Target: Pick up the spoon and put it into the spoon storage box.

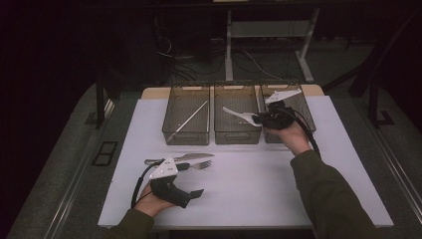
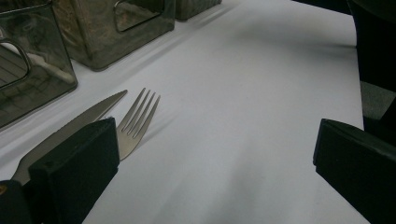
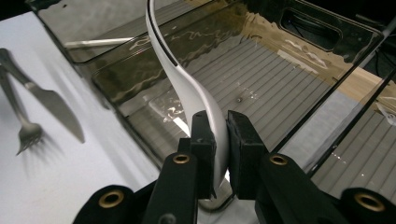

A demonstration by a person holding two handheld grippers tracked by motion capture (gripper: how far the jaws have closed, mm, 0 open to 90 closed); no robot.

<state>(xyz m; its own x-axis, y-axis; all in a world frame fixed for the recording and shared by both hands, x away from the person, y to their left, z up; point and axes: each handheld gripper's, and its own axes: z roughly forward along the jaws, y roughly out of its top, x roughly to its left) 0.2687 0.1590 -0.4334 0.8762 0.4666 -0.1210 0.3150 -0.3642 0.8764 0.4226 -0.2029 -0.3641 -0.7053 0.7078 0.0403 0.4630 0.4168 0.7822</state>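
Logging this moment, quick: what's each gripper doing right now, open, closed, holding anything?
Left gripper: open, holding nothing, beside the fork and knife.
Right gripper: closed on a white spoon over the middle bin.

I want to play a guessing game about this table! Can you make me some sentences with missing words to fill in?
1. The right gripper is shut on a white ____.
2. The number of clear bins lined up on the table is ____.
3. On the white table, the knife lies right beside a ____.
4. The left gripper has its jaws ____.

Missing words: spoon; three; fork; open
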